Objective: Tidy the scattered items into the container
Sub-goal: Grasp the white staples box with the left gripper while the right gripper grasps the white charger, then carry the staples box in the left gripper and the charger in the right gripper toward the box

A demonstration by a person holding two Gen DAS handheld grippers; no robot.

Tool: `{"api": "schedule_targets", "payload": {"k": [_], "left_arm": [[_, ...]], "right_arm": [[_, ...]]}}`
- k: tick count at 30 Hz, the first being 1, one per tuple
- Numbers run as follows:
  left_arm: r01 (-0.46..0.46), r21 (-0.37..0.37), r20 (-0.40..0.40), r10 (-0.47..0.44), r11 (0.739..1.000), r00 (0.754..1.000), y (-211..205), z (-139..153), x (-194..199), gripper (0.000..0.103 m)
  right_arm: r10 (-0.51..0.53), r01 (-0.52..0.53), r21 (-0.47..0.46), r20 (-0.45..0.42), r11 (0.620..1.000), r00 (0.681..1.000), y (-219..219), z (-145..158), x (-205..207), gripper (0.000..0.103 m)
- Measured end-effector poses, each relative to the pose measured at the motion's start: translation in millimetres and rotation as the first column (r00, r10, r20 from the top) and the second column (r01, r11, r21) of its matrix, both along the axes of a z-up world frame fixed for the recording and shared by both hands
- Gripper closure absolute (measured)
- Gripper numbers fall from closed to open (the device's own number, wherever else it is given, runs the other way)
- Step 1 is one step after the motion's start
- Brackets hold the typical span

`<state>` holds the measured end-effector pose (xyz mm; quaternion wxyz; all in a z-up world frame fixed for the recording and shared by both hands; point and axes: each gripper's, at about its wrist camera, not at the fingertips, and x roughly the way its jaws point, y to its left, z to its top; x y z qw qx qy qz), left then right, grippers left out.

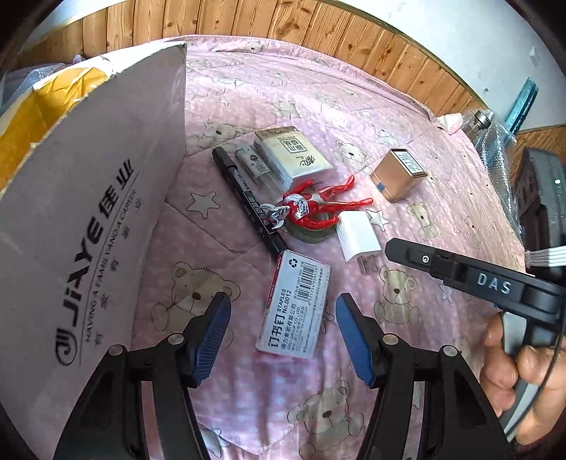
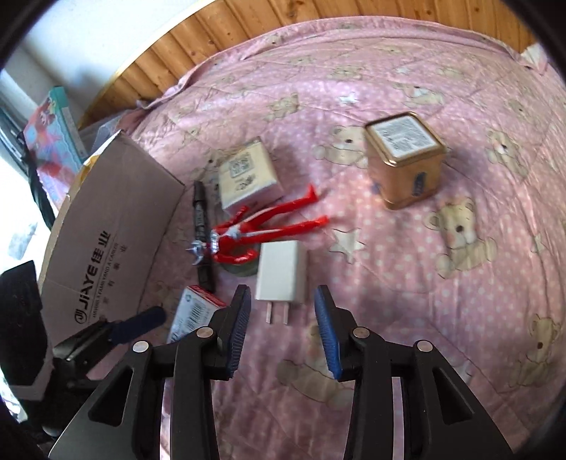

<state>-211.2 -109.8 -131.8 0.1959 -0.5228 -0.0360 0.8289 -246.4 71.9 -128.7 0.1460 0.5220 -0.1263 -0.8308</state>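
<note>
**Hovering over a cluttered bed, both tongs spread and empty**

Resting on a pink bear-print quilt, the loose items lie bunched near the bed's left side, just beside the cardboard box printed "JIAYE". The box stands at the quilt's left edge with its flap raised; what it holds inside cannot be made out from either view.

The left tongs hang spread above the staples box, which lies flat between the blue pads without touching them. The right tongs are likewise spread and hold nothing, their pads flanking the prongs of the white charger plug. A hand grips the right tool's handle at the edge of the left wrist view.

Farther toward the wooden headboard, a red toy figure sprawls across a roll of tape, touching the plug's upper end. A black marker runs alongside, with a pale card pack next to it. A gold tin sits upright, well apart toward the right edge.
</note>
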Motion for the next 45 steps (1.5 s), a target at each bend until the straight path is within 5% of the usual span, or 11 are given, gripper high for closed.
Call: {"api": "schedule_targets", "payload": {"k": [5, 9, 16, 18, 35, 45], "left_arm": [[0.023, -0.057, -0.02, -0.025, 0.998, 0.999, 18.6, -20.9, -7.7, 0.04], [0.022, -0.105, -0.025, -0.025, 0.994, 0.999, 18.3, -20.4, -8.5, 0.057], [0.002, -0.094, -0.066, -0.009, 0.996, 0.998, 22.7, -22.8, 6.0, 0.044], [0.008, -0.132, -0.089, -0.02, 0.991, 0.996, 29.9, -21.6, 7.7, 0.064], [0.002, -0.06, -0.04, -0.004, 0.998, 0.999, 14.1, 7.6, 60.0, 0.064], [-0.014, -0.008, -0.098, 0.013, 1.0, 0.995, 6.3, 40.8, 96.6, 0.064]], "right_arm": [[0.021, -0.023, 0.082, 0.015, 0.996, 1.0, -13.2, -19.7, -15.1, 0.064], [-0.002, 0.001, 0.082, 0.013, 0.997, 1.0, 1.1, -16.9, -10.1, 0.068], [0.012, -0.008, 0.119, -0.032, 0.993, 0.999, 2.0, -20.9, -8.0, 0.069], [0.009, -0.007, 0.09, -0.022, 0.996, 1.0, 6.7, -18.8, -6.3, 0.069], [0.014, -0.013, 0.05, -0.015, 0.999, 1.0, 6.6, 5.3, 96.2, 0.069], [0.031, -0.027, 0.066, -0.058, 0.997, 0.998, -0.1, 30.0, 143.5, 0.069]]}}
